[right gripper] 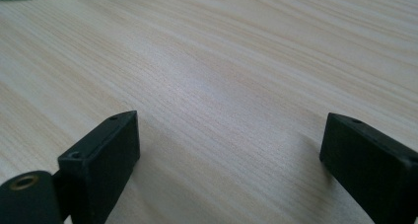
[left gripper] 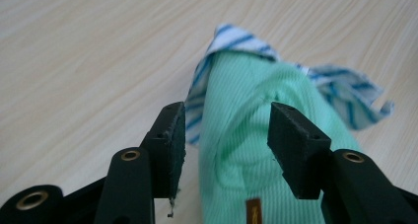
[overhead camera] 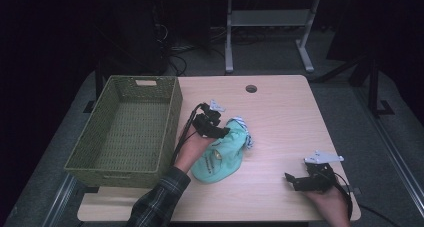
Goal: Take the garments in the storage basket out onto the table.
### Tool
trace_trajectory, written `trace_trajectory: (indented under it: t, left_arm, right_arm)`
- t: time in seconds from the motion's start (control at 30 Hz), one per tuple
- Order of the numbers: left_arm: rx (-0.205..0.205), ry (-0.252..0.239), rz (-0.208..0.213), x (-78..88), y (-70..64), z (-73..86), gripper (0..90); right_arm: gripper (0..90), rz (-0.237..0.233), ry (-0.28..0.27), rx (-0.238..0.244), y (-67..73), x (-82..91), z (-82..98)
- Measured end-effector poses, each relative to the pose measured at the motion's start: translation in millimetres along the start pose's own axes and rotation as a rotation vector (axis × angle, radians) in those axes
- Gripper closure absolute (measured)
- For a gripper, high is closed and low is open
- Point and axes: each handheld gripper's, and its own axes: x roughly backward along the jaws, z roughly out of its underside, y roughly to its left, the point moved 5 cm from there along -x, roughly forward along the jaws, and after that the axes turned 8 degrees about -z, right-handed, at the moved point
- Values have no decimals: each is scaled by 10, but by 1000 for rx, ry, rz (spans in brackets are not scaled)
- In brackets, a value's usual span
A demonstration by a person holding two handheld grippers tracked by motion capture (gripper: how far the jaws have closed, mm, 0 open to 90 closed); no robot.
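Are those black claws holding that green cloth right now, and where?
Nothing is held. The left gripper has its jaws open astride a fold of the green cloth, pads not pressing it. The right gripper is open over the bare table.

- The green garment (overhead camera: 220,154) is a small piece of mint-green ribbed clothing. It lies bunched in a soft heap on the table, just right of the basket and near the table's middle.
- A small brown label (left gripper: 253,211) is sewn on its green fabric, and a faint print shows on its front in the high view.
- A white cloth with blue stripes (left gripper: 345,88) sticks out from under the far end of the heap, crumpled and touching the green fabric.
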Motion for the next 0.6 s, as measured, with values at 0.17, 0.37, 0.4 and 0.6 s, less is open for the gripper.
trace_trajectory:
  t: [0.17, 0.37, 0.4, 0.6]
  left_arm:
    - [-2, 5, 19, -113, -50, -73, 472]
    - [4, 23, 32, -238, -72, -62, 472]
    - [6, 31, 34, -258, -75, -53, 476]
    - [-4, 57, 71, -341, -85, -10, 672]
  right_arm:
    - [77, 0, 0, 0, 0, 0, 0]
    - [77, 0, 0, 0, 0, 0, 0]
    - [77, 0, 0, 0, 0, 0, 0]
    - [78, 0, 0, 0, -1, 1, 0]
